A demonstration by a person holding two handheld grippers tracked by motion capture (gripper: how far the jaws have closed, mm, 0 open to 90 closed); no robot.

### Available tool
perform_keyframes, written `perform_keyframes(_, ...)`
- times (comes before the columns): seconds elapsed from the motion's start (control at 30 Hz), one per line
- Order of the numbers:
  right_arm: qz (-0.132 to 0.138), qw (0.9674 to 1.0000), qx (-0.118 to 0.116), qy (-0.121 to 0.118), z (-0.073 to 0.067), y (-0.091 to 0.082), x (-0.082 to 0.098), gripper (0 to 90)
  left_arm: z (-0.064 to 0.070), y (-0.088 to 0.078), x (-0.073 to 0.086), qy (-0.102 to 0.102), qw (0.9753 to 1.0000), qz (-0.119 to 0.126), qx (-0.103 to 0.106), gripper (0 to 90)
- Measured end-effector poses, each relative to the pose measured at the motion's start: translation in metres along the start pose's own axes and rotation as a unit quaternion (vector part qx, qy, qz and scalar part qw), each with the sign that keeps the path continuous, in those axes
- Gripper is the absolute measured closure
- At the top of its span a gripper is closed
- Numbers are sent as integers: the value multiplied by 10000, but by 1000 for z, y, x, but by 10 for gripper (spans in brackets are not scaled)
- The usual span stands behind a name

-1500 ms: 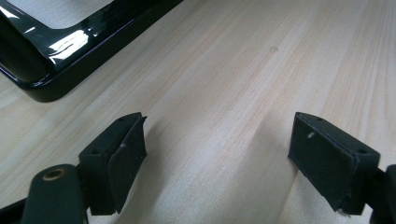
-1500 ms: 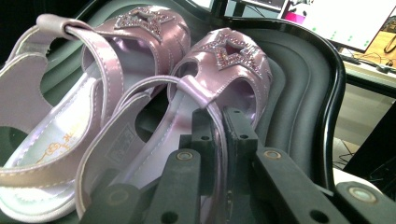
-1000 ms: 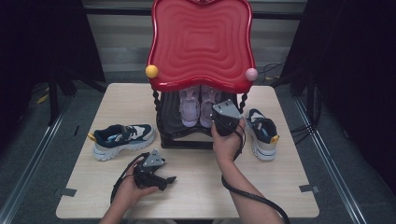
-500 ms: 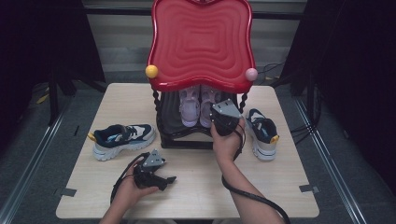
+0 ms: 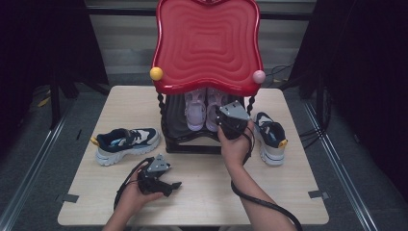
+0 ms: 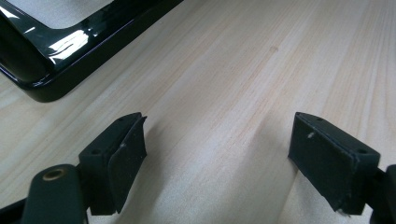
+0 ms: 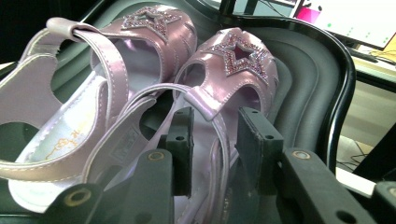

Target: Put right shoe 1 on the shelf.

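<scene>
two-tier stand (image 5: 192,142) at centre back of counter (image 5: 288,192). pair of sandals (image 5: 204,108) side by side on lower shelf, under top tray (image 5: 207,43). one sneaker (image 5: 126,144) left of stand, another sneaker (image 5: 270,137) right of it. left claw (image 5: 169,186) low on counter, in front of stand. right claw (image 7: 212,140) at shelf, around strap of right-hand sandal (image 7: 233,70).

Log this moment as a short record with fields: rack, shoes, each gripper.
rack: two-tier stand, wavy red plastic top, black lower shelf
lower shelf: pair of pink star-studded sandals
table: two navy-and-white sneakers, left and right of the rack
left gripper: jaws wide apart over bare wooden table
right gripper: jaws closing around the right sandal's strap
</scene>
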State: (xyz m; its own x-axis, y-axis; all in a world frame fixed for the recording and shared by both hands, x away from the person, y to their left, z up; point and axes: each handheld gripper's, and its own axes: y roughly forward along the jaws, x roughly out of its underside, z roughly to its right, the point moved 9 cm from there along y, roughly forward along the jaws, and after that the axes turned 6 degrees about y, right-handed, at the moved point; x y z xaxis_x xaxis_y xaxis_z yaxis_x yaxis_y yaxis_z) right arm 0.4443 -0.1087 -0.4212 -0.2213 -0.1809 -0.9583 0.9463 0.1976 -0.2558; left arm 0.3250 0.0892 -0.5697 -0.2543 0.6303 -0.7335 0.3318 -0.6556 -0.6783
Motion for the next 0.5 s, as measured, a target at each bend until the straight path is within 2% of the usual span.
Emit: perform_keyframes(0.5, 19, 9996, -262, 83, 0, -10, -6, 610, 0, 0, 0, 7, 10000, -5, -1, 181)
